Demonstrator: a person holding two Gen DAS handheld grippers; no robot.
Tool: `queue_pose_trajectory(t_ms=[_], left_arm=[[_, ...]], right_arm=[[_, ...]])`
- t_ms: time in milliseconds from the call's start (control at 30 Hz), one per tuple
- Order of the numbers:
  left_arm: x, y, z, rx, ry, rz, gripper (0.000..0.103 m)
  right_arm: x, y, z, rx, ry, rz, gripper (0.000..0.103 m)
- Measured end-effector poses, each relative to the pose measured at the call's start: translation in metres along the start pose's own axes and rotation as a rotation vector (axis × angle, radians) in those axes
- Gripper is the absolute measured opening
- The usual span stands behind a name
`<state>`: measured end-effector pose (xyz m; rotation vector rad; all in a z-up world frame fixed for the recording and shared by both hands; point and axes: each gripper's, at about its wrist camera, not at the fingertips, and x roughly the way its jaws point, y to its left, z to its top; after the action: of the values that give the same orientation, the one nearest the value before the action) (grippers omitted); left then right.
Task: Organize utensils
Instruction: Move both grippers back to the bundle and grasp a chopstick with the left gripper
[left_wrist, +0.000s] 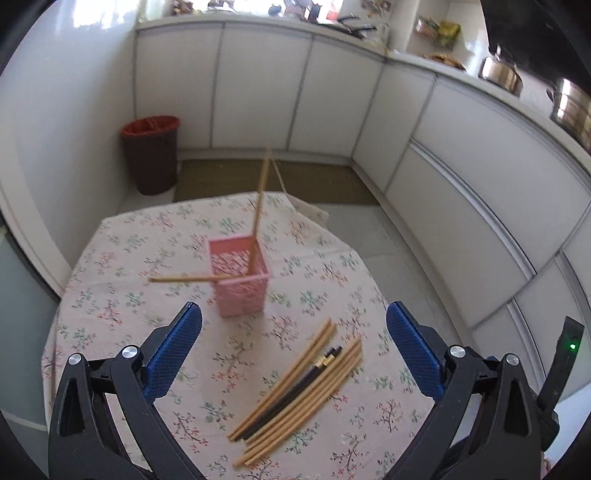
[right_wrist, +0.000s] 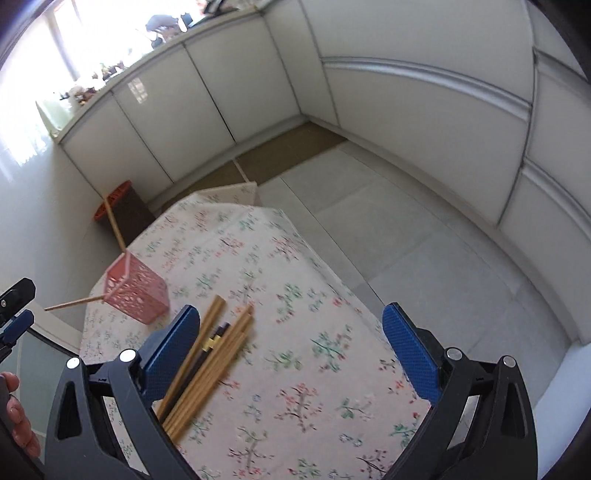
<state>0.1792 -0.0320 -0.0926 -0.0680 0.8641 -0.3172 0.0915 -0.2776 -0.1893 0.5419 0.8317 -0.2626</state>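
Home kitchen: white cabinets (left_wrist: 258, 92), countertop pots (left_wrist: 502, 72), bin (left_wrist: 151, 155).

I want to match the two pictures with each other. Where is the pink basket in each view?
Left wrist view: the pink basket stands on the tablecloth near the middle, beyond the loose chopsticks.
Right wrist view: the pink basket is at the left, lower than the middle, tilted in the picture.
Shared landmark: the brown bin on the floor beyond the table.
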Motion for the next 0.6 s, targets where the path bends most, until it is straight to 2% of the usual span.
queue_pose_trajectory(t_ms=[133,200,233,267,367,467,600], left_arm=[[0.071,-0.031,-0.008,0.058,0.250,-0.116,0.096],[0.107,-0.039,-0.011,0.070,0.342,-0.087,0.096],[0.124,-0.040,-0.011,0.066,0.372,-0.066,0.095],[0.136,-0.039,-0.012,0.063,0.394,-0.055,0.090],[0.178,-0.041,-0.015,0.081,0.480,-0.025,0.064],[0.209,-0.037,-0.018,0.103,0.510,0.062,0.062],[0.233,-0.021,-0.020,0.061,0.546,0.092,0.051]], right_arm=[[0.023,-0.031,-0.009,0.083,0.106,0.049,0.096],[0.032,-0.037,-0.014,0.089,0.134,0.070,0.096],[0.037,-0.037,-0.016,0.108,0.164,0.073,0.096],[0.041,-0.038,-0.017,0.128,0.190,0.116,0.096],[0.051,-0.035,-0.018,0.121,0.253,0.182,0.096],[0.060,-0.029,-0.022,0.122,0.305,0.227,0.096],[0.062,-0.027,-0.023,0.111,0.320,0.230,0.096]])
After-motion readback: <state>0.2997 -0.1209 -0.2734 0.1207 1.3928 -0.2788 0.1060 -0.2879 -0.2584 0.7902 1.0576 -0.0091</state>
